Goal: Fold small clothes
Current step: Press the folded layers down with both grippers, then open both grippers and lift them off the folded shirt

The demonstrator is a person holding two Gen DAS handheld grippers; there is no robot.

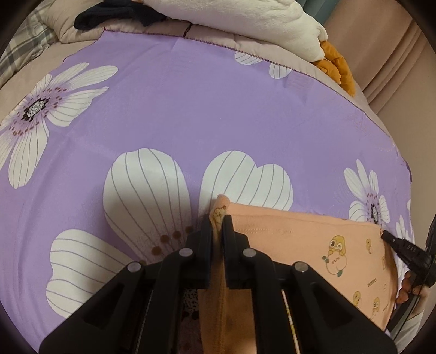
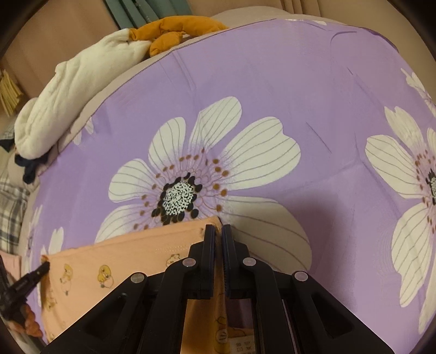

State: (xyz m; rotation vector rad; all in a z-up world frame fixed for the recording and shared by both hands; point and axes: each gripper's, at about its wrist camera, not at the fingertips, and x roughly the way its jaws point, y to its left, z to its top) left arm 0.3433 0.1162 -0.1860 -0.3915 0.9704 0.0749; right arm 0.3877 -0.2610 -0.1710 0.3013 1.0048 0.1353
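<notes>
A small peach garment [image 1: 313,250] printed with yellow cartoon chicks is held stretched between both grippers above a purple sheet with white flowers [image 1: 190,109]. My left gripper [image 1: 218,220] is shut on its left top corner. My right gripper [image 2: 217,231] is shut on the opposite top corner of the garment [image 2: 122,261]. The right gripper's tip shows at the garment's far edge in the left wrist view [image 1: 392,239], and the left gripper's tip shows in the right wrist view [image 2: 41,269]. The garment's lower part hangs under the grippers, partly hidden.
A cream plush blanket [image 2: 68,100] and an orange plush piece [image 2: 174,30] lie at the sheet's far edge. A dark garment [image 1: 109,15] and plaid fabric [image 1: 19,54] lie at the back left. Beige upholstery [image 1: 395,68] rises beyond.
</notes>
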